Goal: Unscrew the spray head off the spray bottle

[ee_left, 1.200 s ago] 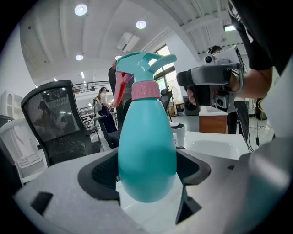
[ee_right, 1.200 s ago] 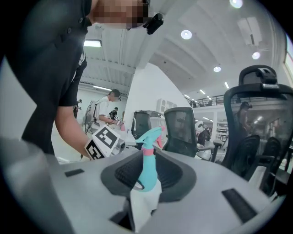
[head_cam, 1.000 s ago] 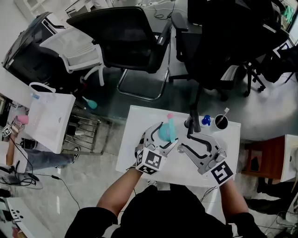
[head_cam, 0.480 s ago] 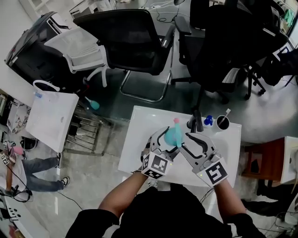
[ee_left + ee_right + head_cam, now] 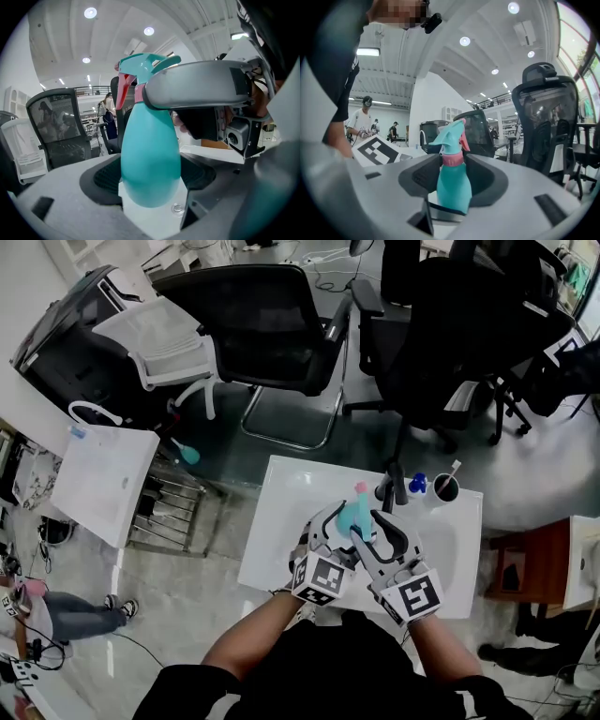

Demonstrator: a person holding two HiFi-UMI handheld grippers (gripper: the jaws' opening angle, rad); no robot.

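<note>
The teal spray bottle (image 5: pixel 355 514) with a pink collar and trigger stands upright above the white table (image 5: pixel 281 531). My left gripper (image 5: pixel 339 518) is shut on its rounded body (image 5: pixel 150 159), pads pressing both sides. My right gripper (image 5: pixel 367 524) comes in from the right at neck height. In the right gripper view the pink collar (image 5: pixel 452 159) sits between that gripper's (image 5: pixel 453 169) dark pads with slim gaps on each side; its jaws have just been opening. One grey right jaw crosses in front of the spray head (image 5: pixel 140 63) in the left gripper view.
A black cup (image 5: pixel 444 487) with a stick in it, a small blue object (image 5: pixel 416 482) and a black stand (image 5: pixel 394 486) sit at the table's far right. Black office chairs (image 5: pixel 272 324) stand beyond the table, and a white bag (image 5: pixel 103 479) to the left.
My right gripper has moved left from beside the bottle until its jaws stand around the bottle's neck. The left gripper and bottle have drifted slightly right and up.
</note>
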